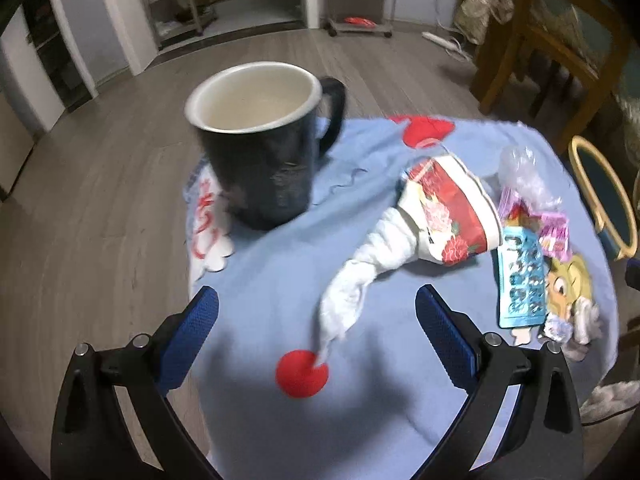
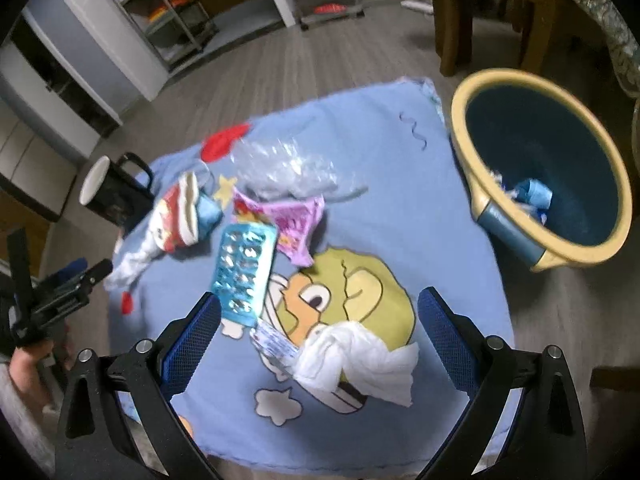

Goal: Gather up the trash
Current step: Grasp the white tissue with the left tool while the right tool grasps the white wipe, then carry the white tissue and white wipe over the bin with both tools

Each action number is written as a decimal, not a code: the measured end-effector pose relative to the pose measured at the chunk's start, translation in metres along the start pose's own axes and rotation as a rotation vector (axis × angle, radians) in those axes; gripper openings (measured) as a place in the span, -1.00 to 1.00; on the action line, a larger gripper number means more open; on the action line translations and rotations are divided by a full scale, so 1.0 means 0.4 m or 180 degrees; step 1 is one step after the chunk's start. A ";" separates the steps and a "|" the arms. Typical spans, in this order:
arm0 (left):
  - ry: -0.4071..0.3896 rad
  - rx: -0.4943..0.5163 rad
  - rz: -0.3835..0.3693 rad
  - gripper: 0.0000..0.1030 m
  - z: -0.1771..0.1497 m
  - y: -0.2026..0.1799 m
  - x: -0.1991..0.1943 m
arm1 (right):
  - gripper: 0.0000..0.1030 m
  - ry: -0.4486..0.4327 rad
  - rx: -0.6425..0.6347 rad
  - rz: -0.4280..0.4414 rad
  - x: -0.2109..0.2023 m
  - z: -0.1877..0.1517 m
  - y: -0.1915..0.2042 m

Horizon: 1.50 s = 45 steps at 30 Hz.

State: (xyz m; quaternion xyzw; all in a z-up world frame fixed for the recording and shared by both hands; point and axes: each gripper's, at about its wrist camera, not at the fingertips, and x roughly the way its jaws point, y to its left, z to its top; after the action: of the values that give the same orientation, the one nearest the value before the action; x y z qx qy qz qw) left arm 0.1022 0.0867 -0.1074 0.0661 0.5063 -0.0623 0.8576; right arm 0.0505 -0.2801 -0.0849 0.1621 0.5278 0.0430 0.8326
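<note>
A soft blue cloth, printed with a yellow cartoon figure, red patches and white stars, covered the low table. Everything else is placed relative to it.

At its far left corner stood a glossy black mug with a cream inside and a looped handle. Toward the middle of the cloth lay a crushed paper cup, red and white with a flower print, on its side, with a twisted white tissue trailing from its mouth. Just beside the cup, nearer the cloth's centre, were a crinkled clear plastic wrapper, a flat pink sachet and a shiny teal blister pack with rows of foil bubbles. A crumpled white tissue wad sat on the cartoon figure near the cloth's near edge, touching a small clear packet.

Off the cloth's right edge, on the wood-grain floor, stood a round bin, dark blue inside with a cream rim, holding some blue and white scraps.

The left gripper was spread wide, its blue textured pads either side of the twisted tissue's tail and gripping nothing. The right gripper was equally wide, empty, above the tissue wad.
</note>
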 end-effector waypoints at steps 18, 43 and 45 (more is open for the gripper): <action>0.0189 0.0177 -0.0141 0.60 0.011 -0.060 0.136 | 0.07 0.0854 0.0057 -0.0353 0.121 -0.096 -0.038; -0.0018 0.0213 -0.0452 -0.84 0.026 -0.088 -0.044 | -0.85 0.0189 0.0333 0.0003 0.017 0.005 -0.064; -0.0089 0.0180 -0.0477 -0.84 0.030 -0.091 -0.079 | -0.85 0.0136 0.0327 0.0053 0.004 0.006 -0.058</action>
State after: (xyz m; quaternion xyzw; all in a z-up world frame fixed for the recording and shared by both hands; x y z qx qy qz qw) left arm 0.0908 0.0501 -0.0758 0.0514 0.4958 -0.1416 0.8553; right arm 0.0509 -0.3021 -0.0929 0.2082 0.5456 0.0262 0.8113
